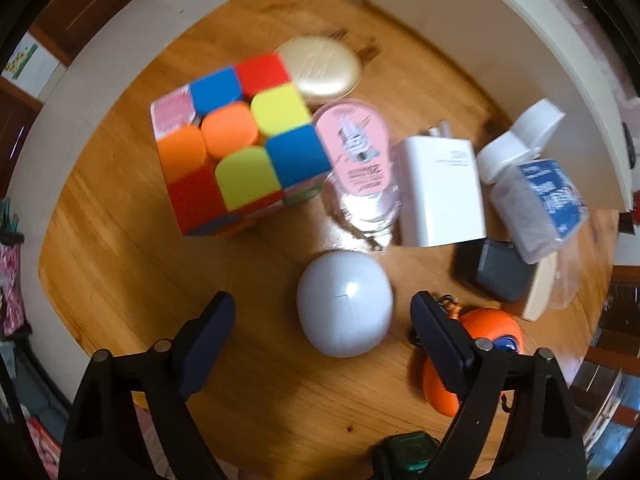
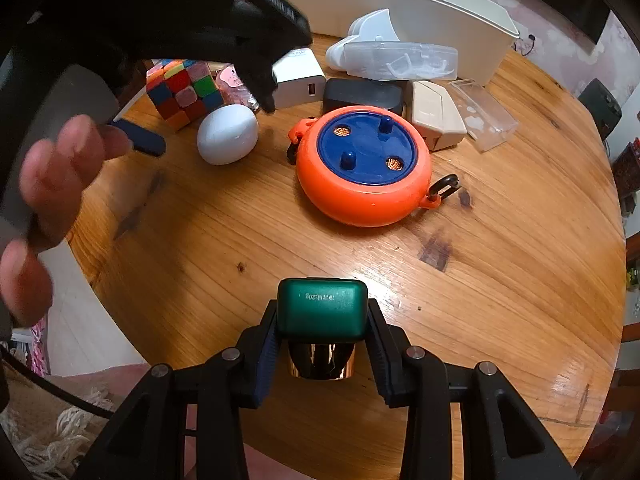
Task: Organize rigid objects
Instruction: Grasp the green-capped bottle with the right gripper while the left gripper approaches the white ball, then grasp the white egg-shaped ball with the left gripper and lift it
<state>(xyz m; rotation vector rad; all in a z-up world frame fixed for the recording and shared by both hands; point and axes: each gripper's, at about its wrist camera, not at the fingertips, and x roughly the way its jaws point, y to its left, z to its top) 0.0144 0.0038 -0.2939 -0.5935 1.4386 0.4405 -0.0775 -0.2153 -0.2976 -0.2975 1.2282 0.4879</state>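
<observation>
My left gripper (image 1: 322, 316) is open above the wooden table (image 1: 120, 264), its fingers either side of a white egg-shaped case (image 1: 345, 303), apart from it. The case also shows in the right wrist view (image 2: 227, 134). My right gripper (image 2: 322, 312) is shut on a green bottle with a gold cap (image 2: 322, 310), held low over the table (image 2: 500, 260). An orange and blue round gadget (image 2: 364, 166) lies ahead of it; it also shows beside my left gripper's right finger (image 1: 488, 328).
A Rubik's cube (image 1: 240, 144), gold compact (image 1: 320, 66), pink-labelled clear jar (image 1: 356, 160), white charger (image 1: 440, 192), dark adapter (image 1: 496, 274) and floss box (image 1: 540, 208) crowd the table's far side. A white bin (image 2: 400, 4) stands behind them. A clear case (image 2: 482, 114) lies right.
</observation>
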